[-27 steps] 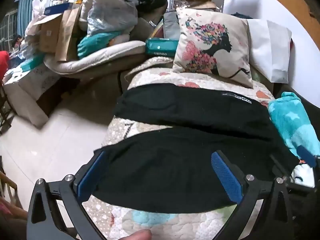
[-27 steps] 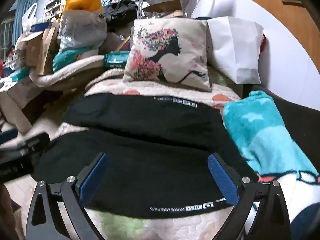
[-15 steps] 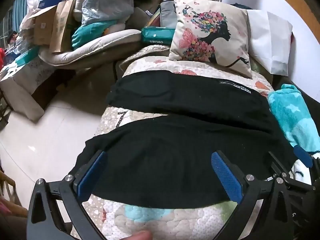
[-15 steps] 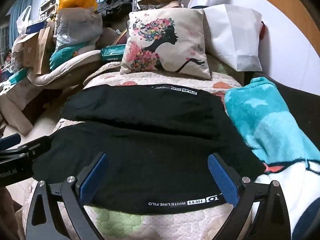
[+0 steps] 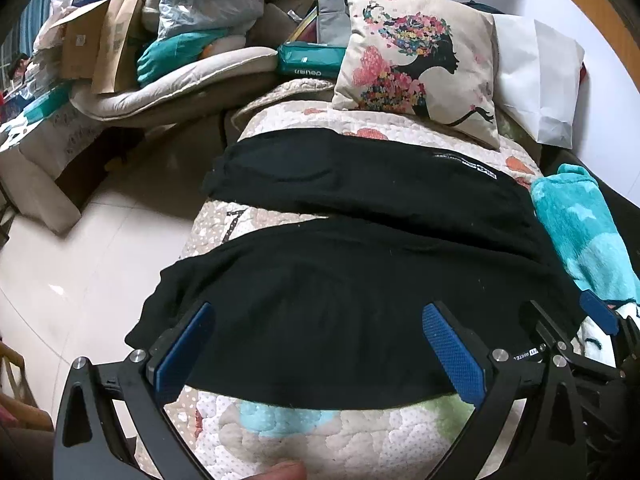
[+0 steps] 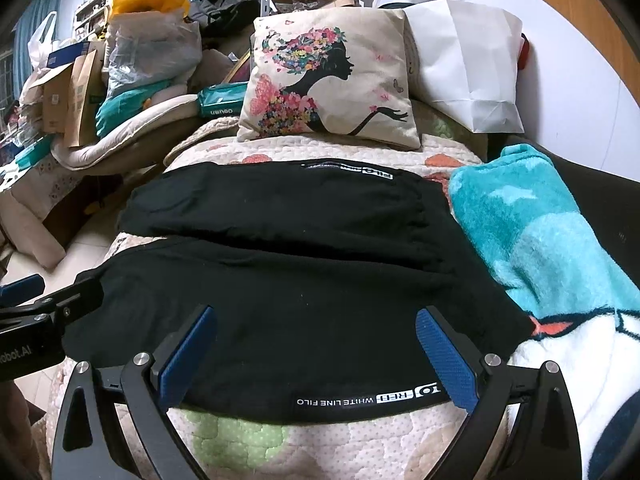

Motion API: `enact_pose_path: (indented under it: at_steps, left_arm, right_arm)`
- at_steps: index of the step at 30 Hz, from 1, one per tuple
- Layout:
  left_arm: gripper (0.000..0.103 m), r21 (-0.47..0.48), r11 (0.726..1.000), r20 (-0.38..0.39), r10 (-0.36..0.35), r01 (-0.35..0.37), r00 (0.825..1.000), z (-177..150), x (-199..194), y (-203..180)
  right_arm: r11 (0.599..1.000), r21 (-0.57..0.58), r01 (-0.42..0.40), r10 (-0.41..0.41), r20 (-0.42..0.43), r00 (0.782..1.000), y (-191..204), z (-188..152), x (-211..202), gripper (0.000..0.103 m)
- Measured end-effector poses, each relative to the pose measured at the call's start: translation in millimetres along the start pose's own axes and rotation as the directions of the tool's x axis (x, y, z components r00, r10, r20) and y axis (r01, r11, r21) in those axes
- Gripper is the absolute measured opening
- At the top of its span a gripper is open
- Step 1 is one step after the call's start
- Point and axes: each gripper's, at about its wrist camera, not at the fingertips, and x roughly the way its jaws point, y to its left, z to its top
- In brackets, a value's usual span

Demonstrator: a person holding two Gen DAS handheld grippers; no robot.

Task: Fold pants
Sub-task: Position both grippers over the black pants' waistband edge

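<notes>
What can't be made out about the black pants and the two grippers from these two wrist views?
- Left wrist view: the black pants run past the quilt's left edge; how far they hang is unclear. The right gripper is cut off at the frame edge.
- Right wrist view: the pants' waistband end sits against the teal blanket; the seam is lost in black fabric. Only a tip of the left gripper shows.
- Both views: whether either open gripper touches the cloth.
</notes>
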Motion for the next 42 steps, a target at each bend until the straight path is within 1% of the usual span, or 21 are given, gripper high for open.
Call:
enact_pose_path:
  at_steps: [8, 15, 22, 29, 34, 35, 42]
  left_arm:
    - [0.103, 0.012, 1.000, -0.028, -0.004, 0.005, 1.000, -2, 5, -5]
    - [0.103, 0.010, 1.000, -0.074, -0.008, 0.009, 0.997, -4, 15, -7]
    - [0.103, -0.013, 1.000, -0.167, -0.009, 0.007, 0.986, -12, 35, -5]
    - [0.103, 0.006, 1.000, -0.216, 0.003, -0.002, 0.976, -22, 49, -10]
    - [0.103, -0.003, 1.000, -0.275, -0.010, 0.009, 0.961, -28, 60, -10]
    - [0.103, 0.003, 0.999, -0.284, -0.041, 0.044, 0.958, -30, 61, -11]
    - [0.103, 0.065, 0.998, -0.283, 0.004, 0.015, 0.959, -37, 65, -19]
  right_arm:
    - [1.000, 0.006, -0.004, 0.004, -0.011, 1.000, -4, 1, 2, 0.102]
    - [1.000, 0.021, 0.001, -0.001, -0.022, 1.000, -10, 0, 5, 0.102]
    - [1.000, 0.029, -0.004, 0.005, -0.034, 0.999, -14, -1, 8, 0.102]
    - [0.999, 0.038, -0.009, 0.011, -0.040, 0.999, -16, -2, 10, 0.102]
    - [0.999, 0.050, -0.013, 0.016, -0.051, 0.999, -19, -3, 13, 0.102]
    - [0.999, 0.051, -0.014, 0.016, -0.051, 0.999, -19, -3, 13, 0.102]
    - [0.999, 0.051, -0.014, 0.017, -0.052, 0.998, -19, -3, 13, 0.102]
